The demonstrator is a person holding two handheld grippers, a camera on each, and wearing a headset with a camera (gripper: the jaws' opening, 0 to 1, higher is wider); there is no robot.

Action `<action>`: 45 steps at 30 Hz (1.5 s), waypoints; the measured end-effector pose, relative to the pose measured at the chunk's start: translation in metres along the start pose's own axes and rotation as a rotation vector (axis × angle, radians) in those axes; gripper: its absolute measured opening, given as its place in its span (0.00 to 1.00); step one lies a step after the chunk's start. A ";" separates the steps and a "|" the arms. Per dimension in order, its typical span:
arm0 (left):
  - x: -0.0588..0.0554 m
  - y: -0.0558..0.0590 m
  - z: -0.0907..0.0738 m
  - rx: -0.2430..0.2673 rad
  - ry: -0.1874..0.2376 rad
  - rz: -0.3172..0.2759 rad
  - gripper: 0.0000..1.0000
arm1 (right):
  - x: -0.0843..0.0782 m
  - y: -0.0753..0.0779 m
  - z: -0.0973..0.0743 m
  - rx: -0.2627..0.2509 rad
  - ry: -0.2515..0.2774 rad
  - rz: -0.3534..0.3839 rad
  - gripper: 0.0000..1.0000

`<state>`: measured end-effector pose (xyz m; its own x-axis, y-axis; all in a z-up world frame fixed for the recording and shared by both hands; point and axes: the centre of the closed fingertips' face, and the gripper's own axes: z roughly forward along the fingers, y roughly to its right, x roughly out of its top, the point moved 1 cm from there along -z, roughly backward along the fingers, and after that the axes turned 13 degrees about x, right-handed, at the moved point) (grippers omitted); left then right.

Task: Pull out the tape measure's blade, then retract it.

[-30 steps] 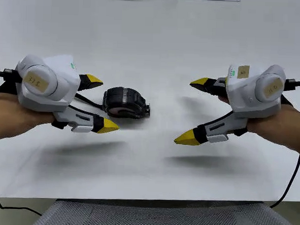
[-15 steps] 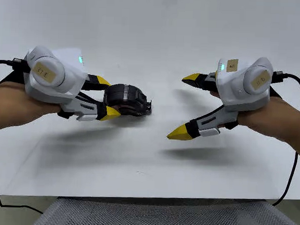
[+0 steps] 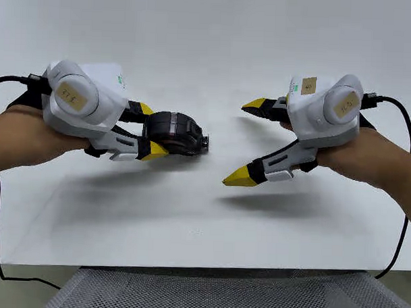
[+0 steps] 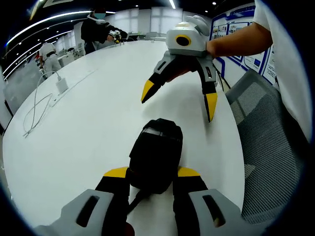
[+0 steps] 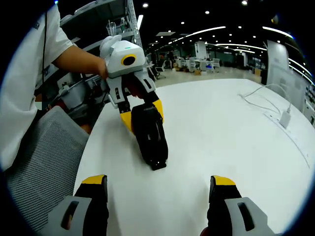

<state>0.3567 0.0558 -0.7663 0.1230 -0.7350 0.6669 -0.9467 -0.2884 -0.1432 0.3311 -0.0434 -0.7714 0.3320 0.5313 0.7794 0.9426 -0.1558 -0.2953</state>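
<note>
A black tape measure (image 3: 174,132) lies on the white table (image 3: 203,215), its blade tip end pointing right and no blade drawn out. My left gripper (image 3: 151,130) has its yellow-tipped jaws closed on the case's rear sides. In the left gripper view the tape measure (image 4: 156,155) sits pinched between the fingertips (image 4: 116,172). My right gripper (image 3: 244,140) hovers wide open to the right of it, with nothing between its jaws. The right gripper view has the tape measure (image 5: 150,135) ahead of my open right gripper (image 5: 158,181), held from behind by the left gripper (image 5: 142,113).
A mesh chair (image 3: 207,292) stands below the table's near edge. White cables with a charger (image 4: 61,86) lie farther out on the table, the charger (image 5: 285,118) off to the right in the right gripper view. A person (image 4: 98,29) stands at the far end.
My left gripper has slid right onto the tape measure and closed its jaws around the case. The right gripper has drifted a little left toward it and stays open.
</note>
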 end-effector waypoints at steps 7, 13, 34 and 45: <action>0.000 0.001 -0.001 0.005 -0.012 0.026 0.28 | 0.001 0.001 0.009 0.013 -0.009 -0.028 0.72; -0.001 0.001 0.000 0.006 -0.019 0.031 0.28 | 0.002 0.005 0.018 0.014 -0.019 -0.070 0.60; -0.002 0.000 0.002 -0.002 -0.033 0.022 0.28 | 0.006 0.009 0.039 0.058 -0.030 -0.192 0.23; -0.001 -0.001 0.002 -0.002 -0.033 0.021 0.28 | 0.004 0.012 0.043 0.059 -0.028 -0.215 0.12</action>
<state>0.3577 0.0558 -0.7686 0.1127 -0.7610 0.6389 -0.9497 -0.2716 -0.1559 0.3420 -0.0077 -0.7956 0.1217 0.5705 0.8122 0.9876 0.0118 -0.1563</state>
